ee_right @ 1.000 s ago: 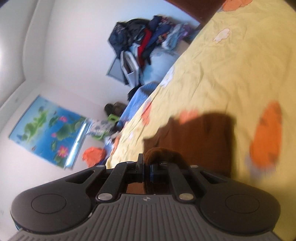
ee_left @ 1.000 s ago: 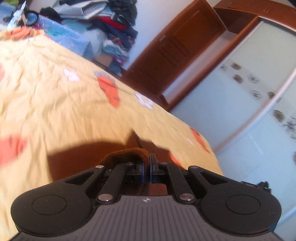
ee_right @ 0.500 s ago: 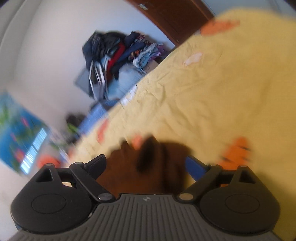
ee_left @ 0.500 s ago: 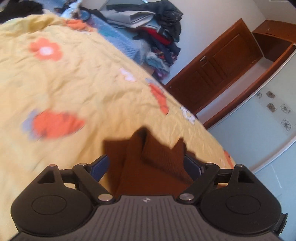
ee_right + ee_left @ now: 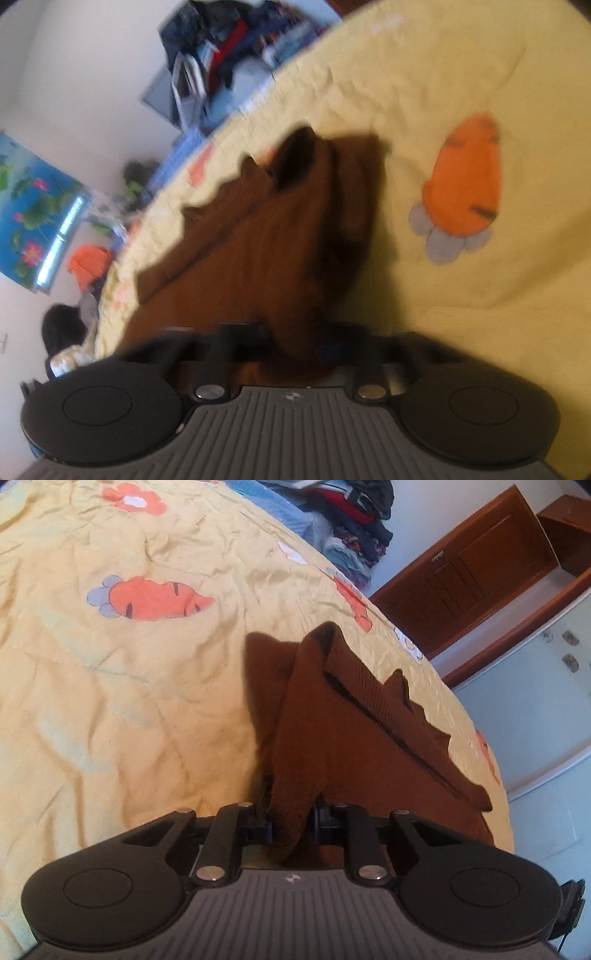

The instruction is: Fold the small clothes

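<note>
The bed [image 5: 110,709], under a crumpled yellow cover printed with orange carrots, carries everything here; well past its far edge a heap of clothes [image 5: 354,513] is piled against the wall. On the cover lies the brown knitted garment [image 5: 332,738], bunched and partly doubled over, a ribbed band with a jagged edge running along one side. Its long axis runs straight away from both tools toward the bed's far edge, and its near end reaches into each set of tongs, so neither hand is nearer. The left tongs [image 5: 291,827] are closing with a raised ridge of the knit between the pads. The right tongs [image 5: 295,350], blurred, are also closing on a fold of it
</note>
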`<action>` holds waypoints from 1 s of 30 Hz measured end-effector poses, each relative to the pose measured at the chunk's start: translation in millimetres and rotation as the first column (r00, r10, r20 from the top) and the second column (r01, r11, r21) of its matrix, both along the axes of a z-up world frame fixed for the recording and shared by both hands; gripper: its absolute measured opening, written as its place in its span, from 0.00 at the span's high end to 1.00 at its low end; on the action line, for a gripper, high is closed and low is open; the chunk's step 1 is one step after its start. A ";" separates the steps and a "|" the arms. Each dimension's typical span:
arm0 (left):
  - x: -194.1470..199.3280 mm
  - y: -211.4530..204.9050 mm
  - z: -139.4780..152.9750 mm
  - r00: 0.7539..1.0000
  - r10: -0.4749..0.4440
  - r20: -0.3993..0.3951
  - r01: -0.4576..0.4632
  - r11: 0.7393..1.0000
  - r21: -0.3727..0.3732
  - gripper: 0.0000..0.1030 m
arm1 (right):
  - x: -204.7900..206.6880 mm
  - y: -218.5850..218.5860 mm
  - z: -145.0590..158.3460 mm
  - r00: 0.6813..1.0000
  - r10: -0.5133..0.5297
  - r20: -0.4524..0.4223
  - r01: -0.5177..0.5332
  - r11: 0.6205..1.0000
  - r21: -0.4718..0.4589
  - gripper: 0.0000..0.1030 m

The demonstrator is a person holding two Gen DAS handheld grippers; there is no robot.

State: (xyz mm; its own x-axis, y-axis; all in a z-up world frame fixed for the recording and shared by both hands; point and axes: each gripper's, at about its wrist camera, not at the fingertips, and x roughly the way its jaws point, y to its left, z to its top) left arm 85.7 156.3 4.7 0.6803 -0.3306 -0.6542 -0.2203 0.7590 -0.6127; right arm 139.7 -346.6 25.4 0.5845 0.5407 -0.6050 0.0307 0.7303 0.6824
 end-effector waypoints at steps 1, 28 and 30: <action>-2.1 1.5 3.4 1.000 0.000 0.000 0.000 1.000 0.000 0.87 | -0.2 1.3 2.5 1.000 0.003 0.001 -0.003 1.000 -0.005 0.78; -64.3 -112.0 59.3 0.779 -0.624 0.057 0.231 0.371 0.899 0.12 | -74.0 75.0 73.6 0.856 0.467 0.223 -0.134 0.617 -0.776 0.44; -61.5 -125.9 44.1 0.719 -0.695 -0.015 0.281 0.271 0.920 0.12 | -66.9 89.8 63.5 0.817 0.560 0.137 -0.219 0.522 -0.824 0.51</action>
State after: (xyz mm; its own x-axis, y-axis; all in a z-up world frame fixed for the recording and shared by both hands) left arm 24.2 30.4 48.8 0.8119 -0.1269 -0.5699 0.4445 0.7672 0.4625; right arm 72.8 -256.8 88.9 0.6814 0.2208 -0.6978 -0.4991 0.8375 -0.2224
